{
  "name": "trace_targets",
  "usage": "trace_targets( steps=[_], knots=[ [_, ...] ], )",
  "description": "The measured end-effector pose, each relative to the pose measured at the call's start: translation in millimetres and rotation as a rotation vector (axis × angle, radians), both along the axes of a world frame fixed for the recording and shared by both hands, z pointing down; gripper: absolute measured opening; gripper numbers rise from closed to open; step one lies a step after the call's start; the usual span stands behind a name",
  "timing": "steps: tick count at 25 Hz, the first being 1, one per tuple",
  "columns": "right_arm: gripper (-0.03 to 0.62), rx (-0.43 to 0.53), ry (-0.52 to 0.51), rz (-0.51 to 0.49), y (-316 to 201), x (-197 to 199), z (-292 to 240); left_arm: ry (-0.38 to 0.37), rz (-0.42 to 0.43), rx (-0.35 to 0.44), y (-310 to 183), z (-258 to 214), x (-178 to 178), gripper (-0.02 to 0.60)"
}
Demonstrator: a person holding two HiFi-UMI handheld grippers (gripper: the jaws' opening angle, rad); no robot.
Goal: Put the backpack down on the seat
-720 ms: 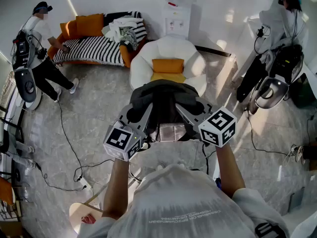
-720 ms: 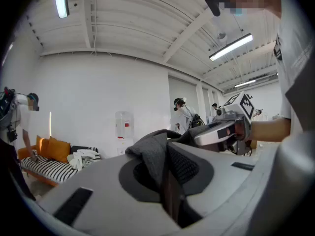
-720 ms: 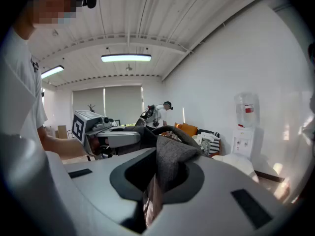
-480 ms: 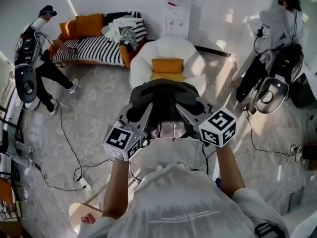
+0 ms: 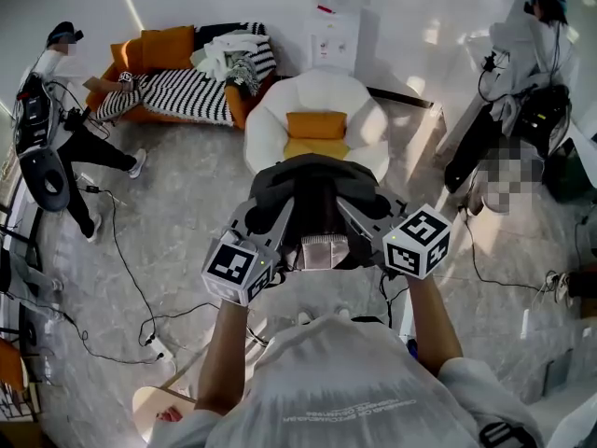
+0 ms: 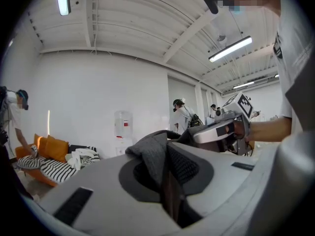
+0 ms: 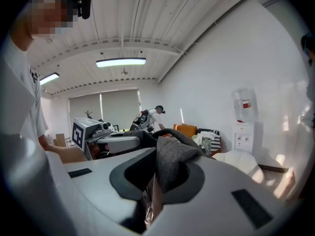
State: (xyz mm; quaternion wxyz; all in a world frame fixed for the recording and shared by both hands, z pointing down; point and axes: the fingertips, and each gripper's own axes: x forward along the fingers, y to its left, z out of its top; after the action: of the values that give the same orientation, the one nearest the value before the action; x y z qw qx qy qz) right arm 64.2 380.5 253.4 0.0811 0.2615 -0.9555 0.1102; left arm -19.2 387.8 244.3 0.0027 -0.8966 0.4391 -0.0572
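A dark grey backpack (image 5: 312, 194) hangs in the air between both grippers, in front of a white armchair (image 5: 317, 110) with an orange cushion (image 5: 315, 124) on its seat. My left gripper (image 5: 269, 220) is shut on the backpack's grey fabric (image 6: 157, 156) at its left side. My right gripper (image 5: 359, 215) is shut on the fabric (image 7: 170, 161) at its right side. The backpack's lower part is hidden behind the grippers. In each gripper view the other gripper shows beyond the fabric.
An orange sofa (image 5: 173, 82) with a striped cover and clothes stands at the back left. A water dispenser (image 5: 334, 26) is behind the armchair. People with equipment stand at the far left (image 5: 56, 129) and far right (image 5: 527, 73). Cables (image 5: 131, 278) run over the marble floor.
Both grippers and the backpack have shifted slightly right and down in the head view. The person at the far left has bent over and moved further left.
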Motion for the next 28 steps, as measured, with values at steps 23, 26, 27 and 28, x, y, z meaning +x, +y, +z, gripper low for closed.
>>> trace_targets(
  steps=[23,26,27,28],
  knots=[
    [0.031,-0.03,-0.042,-0.028,-64.1,-40.9,15.6,-0.044,0.008,-0.042,-60.9,16.8,-41.3,0.046],
    [0.031,-0.033,-0.046,-0.036,-91.6,-37.3,14.4,-0.024,0.004,-0.011,-89.4,15.2,-37.8,0.046],
    [0.031,-0.034,-0.048,-0.038,-100.7,-35.7,13.6,-0.019,0.004,-0.01,-98.3,14.5,-36.2,0.046],
    [0.031,-0.034,-0.049,-0.041,-110.1,-34.2,12.6,-0.016,0.002,-0.013,-107.1,13.5,-34.7,0.046]
  ],
)
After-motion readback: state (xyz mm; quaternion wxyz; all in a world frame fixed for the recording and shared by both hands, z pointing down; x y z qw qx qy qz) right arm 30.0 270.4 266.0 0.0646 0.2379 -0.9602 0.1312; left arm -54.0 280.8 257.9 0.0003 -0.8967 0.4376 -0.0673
